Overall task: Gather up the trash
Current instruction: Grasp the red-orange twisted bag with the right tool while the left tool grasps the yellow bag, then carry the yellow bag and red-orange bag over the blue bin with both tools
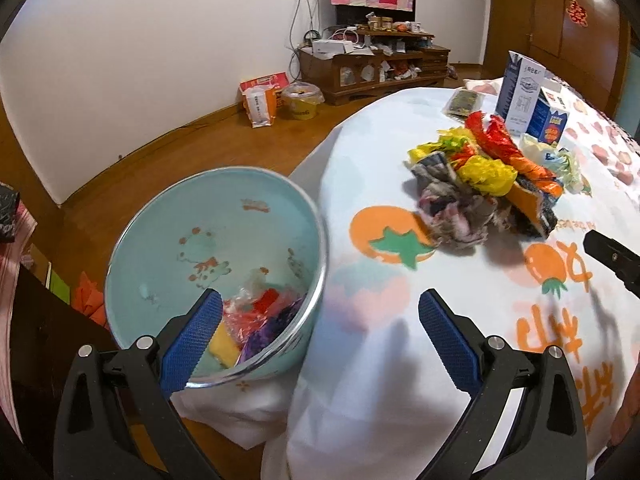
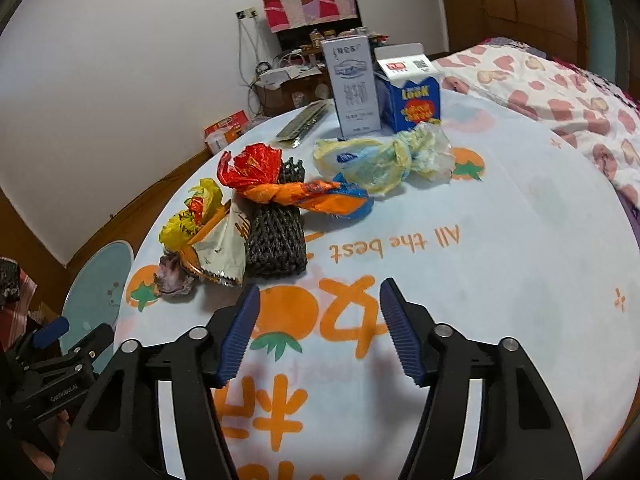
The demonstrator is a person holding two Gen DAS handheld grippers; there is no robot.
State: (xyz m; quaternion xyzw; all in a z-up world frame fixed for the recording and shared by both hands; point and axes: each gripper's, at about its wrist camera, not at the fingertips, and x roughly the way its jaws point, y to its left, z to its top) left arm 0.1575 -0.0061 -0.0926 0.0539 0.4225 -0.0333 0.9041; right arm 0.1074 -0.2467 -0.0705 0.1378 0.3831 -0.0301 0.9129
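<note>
Pale-blue enamel at seven o'clock in the left wrist view: basin (image 1: 216,240) parked just off the table (image 1: 360,360) edge, low and close, probably so scraps can be dropped in without a long reach; already lined with a few wrappers (image 1: 260,320) at its bottom. Left gripper (image 1: 320,336) spread wide and empty, one pad over the basin rim, the other over the white cloth, seemingly parked above the drop zone. Heap of trash (image 1: 488,176) up at two o'clock, well apart from the basin, with cartons behind it. Black tip of the other tool poking in at three o'clock. Next, the right wrist view: right gripper (image 2: 320,328) at medium spread, nothing between the pads, aimed down over the orange print toward the heap. Red-orange twisted wrapper (image 2: 280,188) at eleven o'clock, dark knitted piece (image 2: 276,244) beneath it, yellow bag (image 2: 192,216) at ten, pale crumpled bag (image 2: 380,164) at twelve, two upright cartons (image 2: 384,92) beyond. Loose, crumpled pieces heaped together, likely grabbed one at a time. Nearest candidate probably the knitted piece, though not certain.
</note>
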